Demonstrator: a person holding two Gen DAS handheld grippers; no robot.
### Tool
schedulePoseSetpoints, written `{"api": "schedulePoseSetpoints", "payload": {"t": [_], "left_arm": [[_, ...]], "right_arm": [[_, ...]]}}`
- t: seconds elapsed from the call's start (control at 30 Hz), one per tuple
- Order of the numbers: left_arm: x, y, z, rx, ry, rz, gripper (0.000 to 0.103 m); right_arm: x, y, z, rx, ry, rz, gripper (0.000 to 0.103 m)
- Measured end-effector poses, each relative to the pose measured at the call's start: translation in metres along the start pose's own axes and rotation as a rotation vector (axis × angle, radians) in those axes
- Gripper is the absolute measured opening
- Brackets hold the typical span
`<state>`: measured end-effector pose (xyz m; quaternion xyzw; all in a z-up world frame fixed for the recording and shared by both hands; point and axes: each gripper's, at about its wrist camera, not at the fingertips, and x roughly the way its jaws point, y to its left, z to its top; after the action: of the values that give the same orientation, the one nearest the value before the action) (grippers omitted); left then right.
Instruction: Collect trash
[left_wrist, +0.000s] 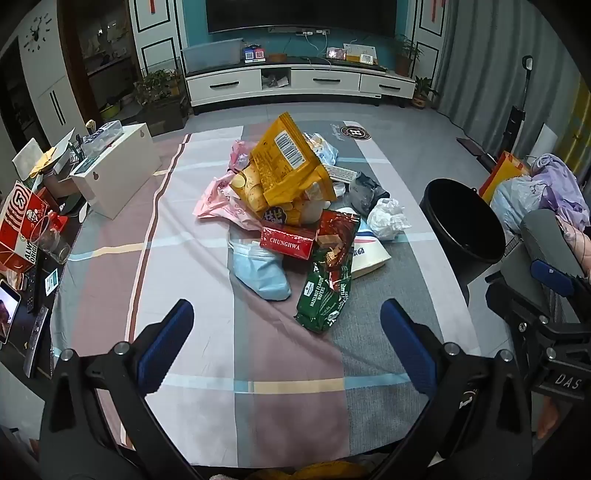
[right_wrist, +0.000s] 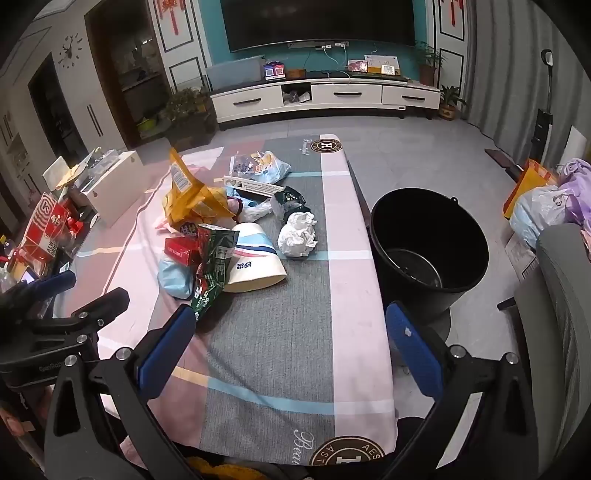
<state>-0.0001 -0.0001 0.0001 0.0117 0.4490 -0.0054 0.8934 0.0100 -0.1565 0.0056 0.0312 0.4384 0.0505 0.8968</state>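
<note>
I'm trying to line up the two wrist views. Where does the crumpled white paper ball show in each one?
Left wrist: the crumpled white paper ball lies right of centre, at the pile's right edge, left of the black bucket.
Right wrist: it lies at centre, again left of the bucket.
Shared landmark: the black bucket beside the table.

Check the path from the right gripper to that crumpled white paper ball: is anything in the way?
Nothing visible is. The right gripper hangs open over bare tablecloth, and the crumpled white paper ball lies at the pile's near right edge, uncovered.
</note>
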Motion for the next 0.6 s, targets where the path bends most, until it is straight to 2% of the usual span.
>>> {"api": "schedulePoseSetpoints", "payload": {"t": [0.6], "left_arm": [[0.002, -0.0042, -0.0004, 0.002, 0.001, -0.006, 0.101]], "right_arm": [[-0.001, -0.0007, 0.0008, -0.004, 0.0, -0.008, 0.101]]}}
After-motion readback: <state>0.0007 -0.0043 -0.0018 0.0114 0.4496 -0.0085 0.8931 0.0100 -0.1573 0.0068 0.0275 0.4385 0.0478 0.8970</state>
